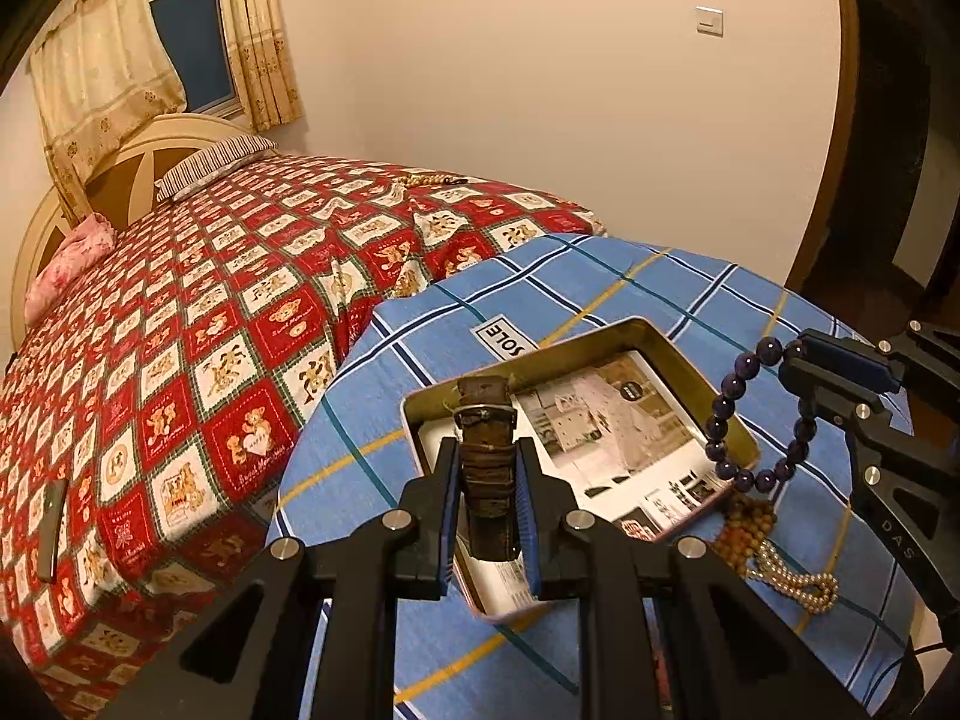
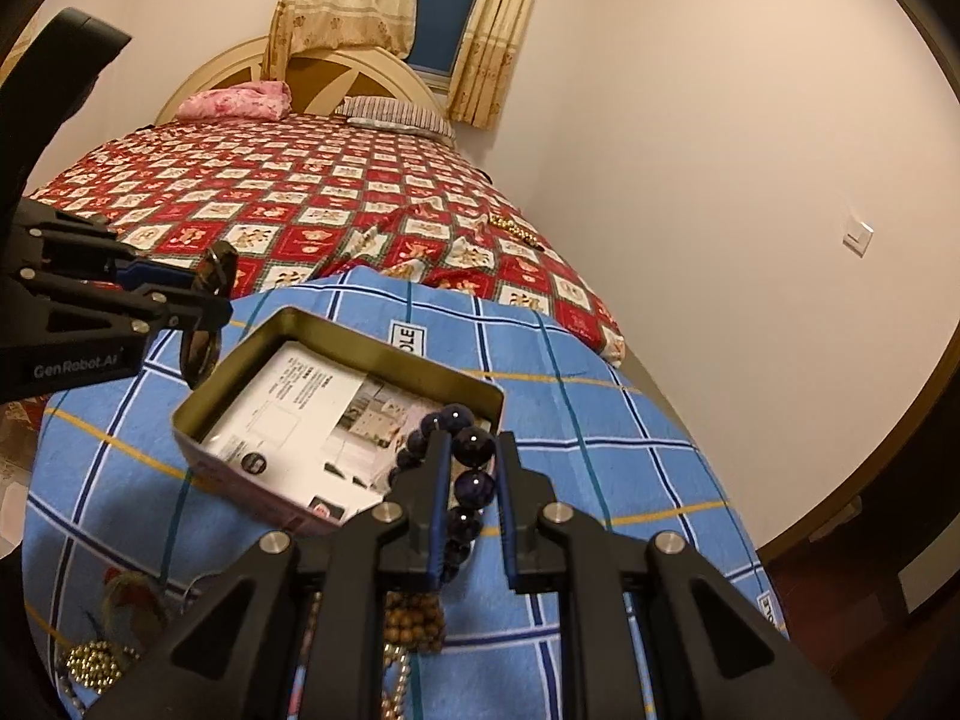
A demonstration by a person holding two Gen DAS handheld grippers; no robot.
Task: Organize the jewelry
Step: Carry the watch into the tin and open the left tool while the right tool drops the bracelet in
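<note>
An open gold tin box point(image 1: 690, 369) lined with printed paper lies on the blue checked cloth point(image 1: 600, 276). My left gripper point(image 1: 487, 450) is shut on a brown leather watch strap point(image 1: 487, 468), held upright above the tin's near-left edge. My right gripper point(image 2: 471, 444) is shut on a dark purple bead bracelet point(image 2: 474, 483), which hangs above the tin's point(image 2: 360, 348) right corner. The right gripper also shows in the left wrist view point(image 1: 795, 354) with the bracelet point(image 1: 729, 405) hanging from it. The left gripper point(image 2: 210, 294) with the strap point(image 2: 207, 315) shows in the right wrist view.
A wooden bead string point(image 1: 744, 531) and a pearl strand point(image 1: 798, 579) lie on the cloth beside the tin. Gold beads point(image 2: 93, 663) lie at the cloth's left. A bed with a red bear quilt point(image 1: 210, 300) lies beyond, with beads point(image 1: 420, 180) on it.
</note>
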